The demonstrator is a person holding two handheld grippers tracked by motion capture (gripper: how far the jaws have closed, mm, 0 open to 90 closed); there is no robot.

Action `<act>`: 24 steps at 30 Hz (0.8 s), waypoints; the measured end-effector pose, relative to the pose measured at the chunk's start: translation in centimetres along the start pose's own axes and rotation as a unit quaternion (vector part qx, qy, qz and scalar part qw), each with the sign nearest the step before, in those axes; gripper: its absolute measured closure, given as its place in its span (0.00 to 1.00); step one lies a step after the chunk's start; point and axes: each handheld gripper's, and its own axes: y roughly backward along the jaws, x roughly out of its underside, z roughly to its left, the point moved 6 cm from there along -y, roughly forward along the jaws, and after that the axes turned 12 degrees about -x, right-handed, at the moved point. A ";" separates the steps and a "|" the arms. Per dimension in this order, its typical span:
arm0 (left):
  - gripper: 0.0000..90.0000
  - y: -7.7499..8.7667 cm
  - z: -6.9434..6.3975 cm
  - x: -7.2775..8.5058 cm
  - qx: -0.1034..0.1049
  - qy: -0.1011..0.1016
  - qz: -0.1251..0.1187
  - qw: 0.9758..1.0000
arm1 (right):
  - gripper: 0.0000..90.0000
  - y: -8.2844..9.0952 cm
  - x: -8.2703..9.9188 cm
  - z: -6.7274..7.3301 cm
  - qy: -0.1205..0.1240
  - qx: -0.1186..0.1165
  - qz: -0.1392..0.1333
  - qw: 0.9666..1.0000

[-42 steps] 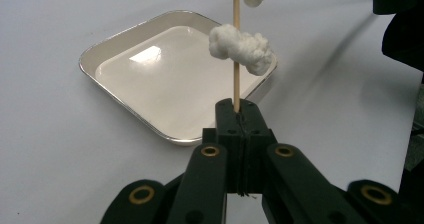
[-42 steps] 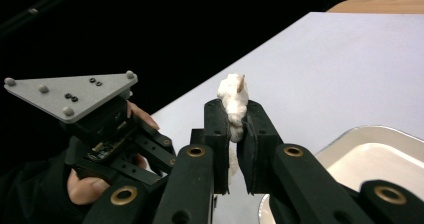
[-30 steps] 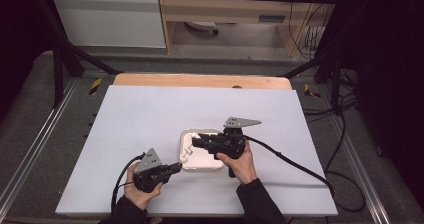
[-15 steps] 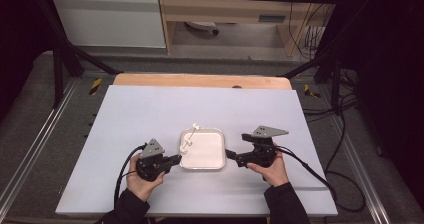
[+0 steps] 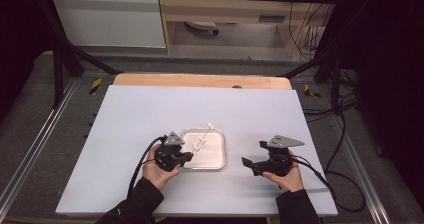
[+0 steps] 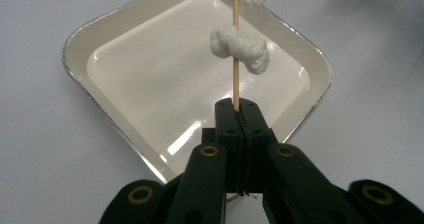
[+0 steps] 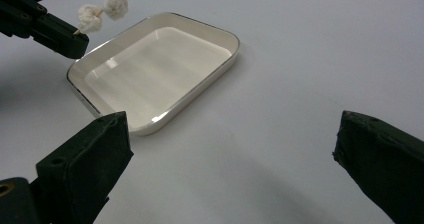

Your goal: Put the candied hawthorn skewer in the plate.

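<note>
Your left gripper [image 6: 235,115] pinches a marshmallow skewer [image 6: 235,49] above the white tray [image 6: 100,39]. Your right gripper [image 7: 230,164] gapes wide, holding nothing, tray ahead of its fingertips.

This looks like a lab or test room set up for recordings. A plain white worktop [image 5: 150,114] lies on a wooden board [image 5: 200,80] inside a black metal frame [image 5: 60,59]. Loose cables [image 5: 320,39] hang at the far right, grey carpet [image 5: 30,119] covers the floor, and hazard-striped tape [image 5: 95,85] marks it.
</note>
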 end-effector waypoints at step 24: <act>0.75 -1.0 0.3 0.3 -0.041 -0.021 0.056 0.997 | 0.02 1.6 0.9 -1.1 -0.012 0.017 -0.004 1.000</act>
